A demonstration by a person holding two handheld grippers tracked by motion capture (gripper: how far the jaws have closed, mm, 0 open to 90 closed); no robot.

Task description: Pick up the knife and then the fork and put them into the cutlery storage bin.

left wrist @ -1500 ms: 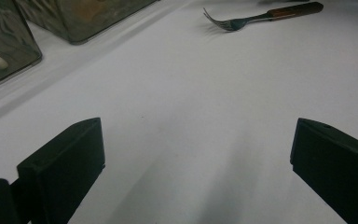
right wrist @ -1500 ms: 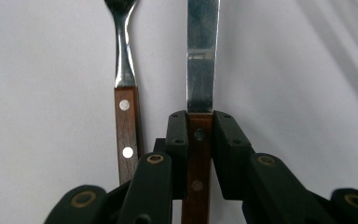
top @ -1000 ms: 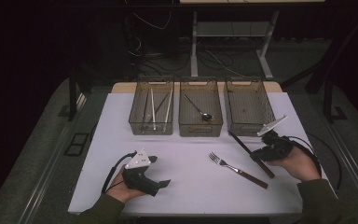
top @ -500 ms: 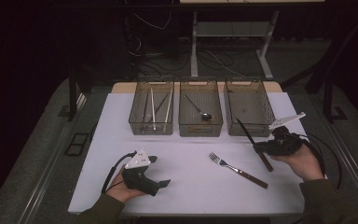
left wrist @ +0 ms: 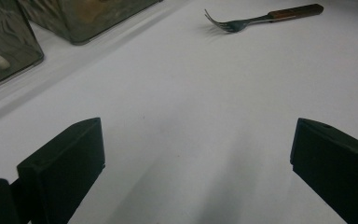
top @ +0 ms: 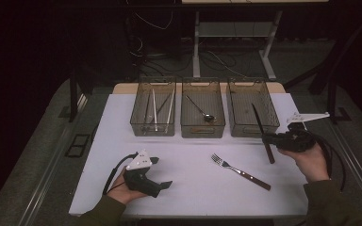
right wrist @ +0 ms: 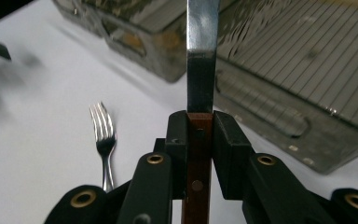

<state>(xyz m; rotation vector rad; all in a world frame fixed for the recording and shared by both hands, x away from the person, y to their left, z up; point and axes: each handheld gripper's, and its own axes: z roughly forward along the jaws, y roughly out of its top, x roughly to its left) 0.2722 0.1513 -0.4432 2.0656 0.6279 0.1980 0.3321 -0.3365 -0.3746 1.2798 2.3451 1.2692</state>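
So the right gripper (right wrist: 199,140) has its jaws pinched on the brown wooden handle of a steel table knife (top: 260,126), blade sticking out over the front edge of the right-hand smoky clear plastic bin (top: 253,106). I'd guess the knife is light and stiff, and the polished blade looks slippery, so the riveted wooden handle is the sane place to grab it. That right bin looks empty otherwise. The middle bin (top: 202,109) holds one metal spoon (top: 201,109), and the left bin (top: 153,108) has a few pale chopsticks (top: 154,110). A wood-handled steel fork (top: 239,171) lies loose on the white table (top: 188,188). The left gripper (top: 156,173) sits spread wide, holding nothing.
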